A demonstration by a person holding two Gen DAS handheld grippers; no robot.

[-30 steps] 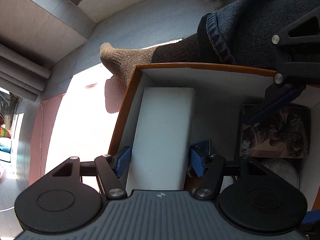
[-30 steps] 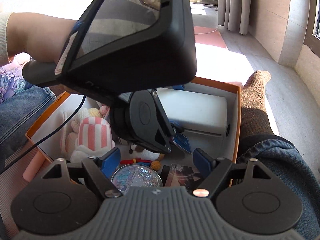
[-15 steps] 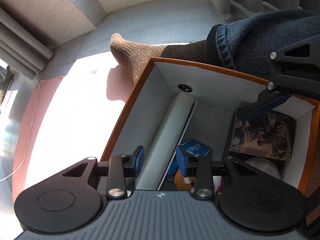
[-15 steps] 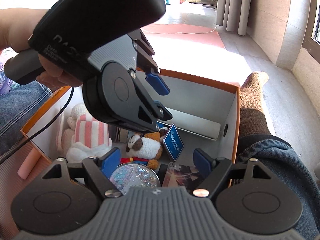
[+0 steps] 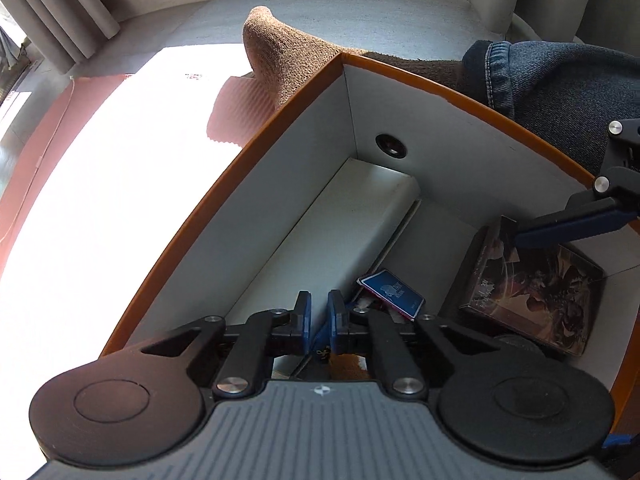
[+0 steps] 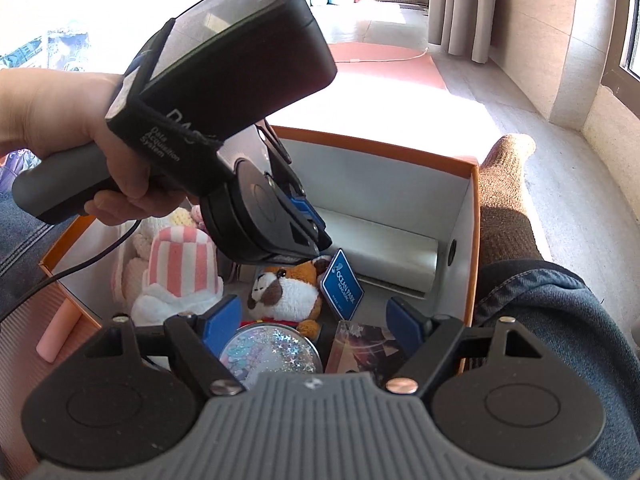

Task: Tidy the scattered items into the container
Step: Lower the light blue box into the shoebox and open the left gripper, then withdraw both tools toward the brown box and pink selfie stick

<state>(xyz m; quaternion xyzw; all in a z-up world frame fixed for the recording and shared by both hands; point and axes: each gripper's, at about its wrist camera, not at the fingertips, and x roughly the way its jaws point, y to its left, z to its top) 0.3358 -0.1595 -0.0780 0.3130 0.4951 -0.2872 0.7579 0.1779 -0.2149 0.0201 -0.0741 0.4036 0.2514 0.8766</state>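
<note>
- White box (image 5: 340, 236) along the far wall of the orange container (image 5: 192, 216): stiff, light (probably); grip across its narrow sides.
- Left gripper (image 5: 319, 322): jaws pressed together, empty.
- Right gripper (image 6: 314, 316): jaws spread, empty.

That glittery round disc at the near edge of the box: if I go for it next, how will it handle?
The glitter disc looks hard and glossy, so pads may slip on it. It lies flat, which probably leaves little edge to pinch. It's round, so once tipped onto its rim it could roll toward the plush dog. If liquid-filled, as the floating stars suggest, expect some weight.
</note>
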